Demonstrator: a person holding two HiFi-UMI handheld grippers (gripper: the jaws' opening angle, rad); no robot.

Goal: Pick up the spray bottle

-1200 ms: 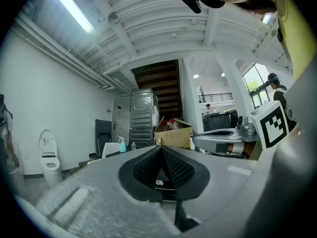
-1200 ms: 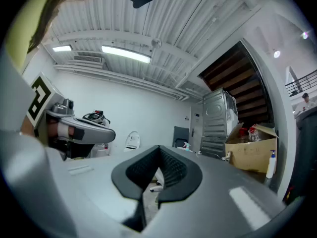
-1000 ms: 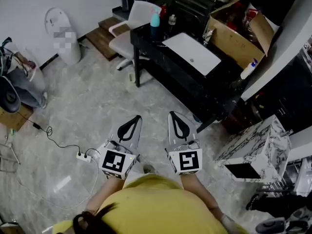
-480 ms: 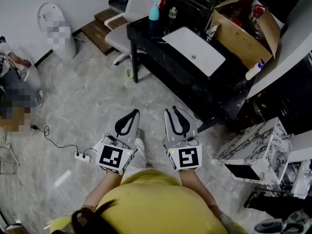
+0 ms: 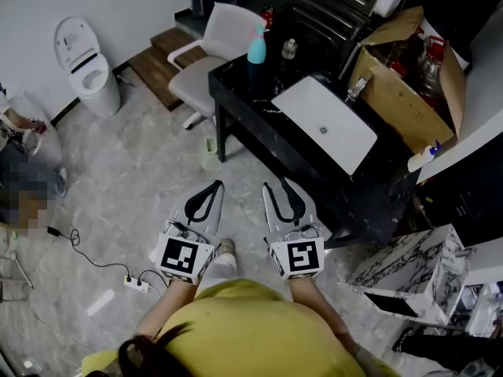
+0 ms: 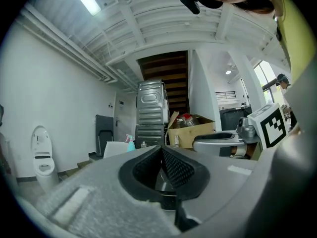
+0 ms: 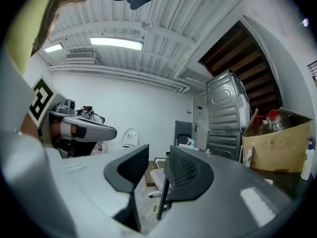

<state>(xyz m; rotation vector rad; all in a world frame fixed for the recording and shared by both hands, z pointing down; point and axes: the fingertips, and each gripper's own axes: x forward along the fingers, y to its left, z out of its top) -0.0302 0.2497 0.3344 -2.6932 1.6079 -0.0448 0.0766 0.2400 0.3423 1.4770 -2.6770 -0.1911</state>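
Observation:
The spray bottle point(image 5: 256, 45) is teal with a pink trigger. It stands upright at the far left corner of the black table point(image 5: 259, 104). It is small and distant in the left gripper view point(image 6: 130, 143) and in the right gripper view point(image 7: 190, 144). Both grippers are held level over the floor, side by side, well short of the table. My left gripper point(image 5: 210, 189) point(image 6: 161, 150) is shut, its pads meeting with nothing between them. My right gripper point(image 5: 276, 187) point(image 7: 157, 158) has its jaws opening, a clear gap between them and nothing in it.
A white sink basin point(image 5: 326, 116) and a small clear bottle point(image 5: 289, 48) sit on the table. A white chair point(image 5: 212, 42) stands behind its left end. A cardboard box point(image 5: 405, 85) is at right, a toilet point(image 5: 82, 61) at left, a power strip point(image 5: 134, 283) on the floor.
Both grippers have moved forward across the floor toward the black table, which now sits nearer. The right gripper's jaws have parted from shut. The left gripper stays shut.

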